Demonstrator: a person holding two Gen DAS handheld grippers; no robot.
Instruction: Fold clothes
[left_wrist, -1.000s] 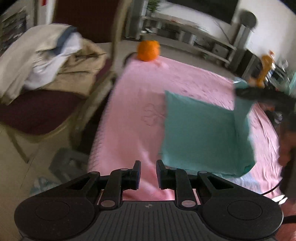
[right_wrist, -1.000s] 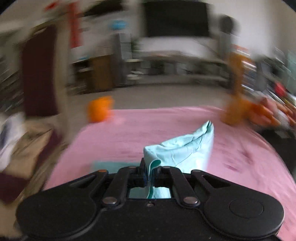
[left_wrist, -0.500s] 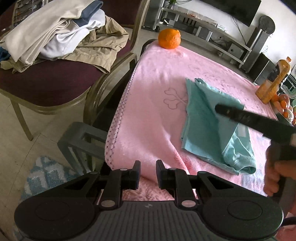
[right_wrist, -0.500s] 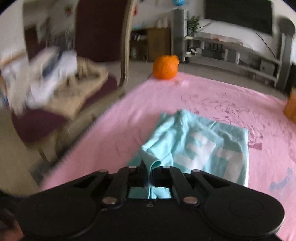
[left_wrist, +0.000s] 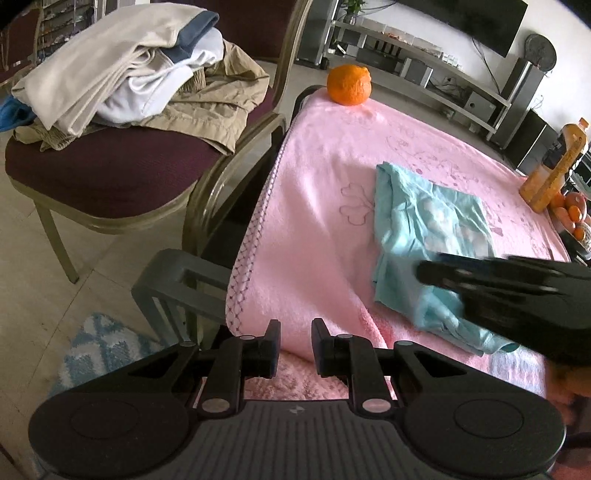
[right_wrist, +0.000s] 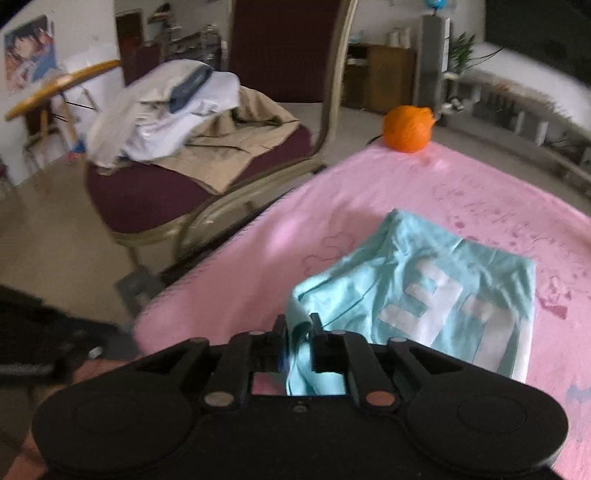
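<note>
A teal T-shirt (left_wrist: 417, 221) with white letters lies folded on the pink towel (left_wrist: 325, 166) that covers the table. In the right wrist view the shirt (right_wrist: 424, 288) spreads out ahead, and its near edge loops loosely between the fingers of my right gripper (right_wrist: 299, 323). Those jaws are opening, and a gap shows beside the cloth. From the left wrist view the right gripper (left_wrist: 498, 288) is a blurred black shape over the shirt's near corner. My left gripper (left_wrist: 294, 328) hovers over the towel's near left edge, jaws slightly apart and empty.
An orange (left_wrist: 349, 85) sits at the towel's far corner. A maroon chair to the left carries a pile of clothes (left_wrist: 110, 74). A juice bottle (left_wrist: 554, 166) stands at the far right edge. A grey frame (left_wrist: 173, 273) and a blue rug (left_wrist: 99, 350) lie below the table's left side.
My right gripper swung the held shirt edge down and toward me, laying the shirt folded on the towel, and its jaws have parted. The left gripper has hardly moved.
</note>
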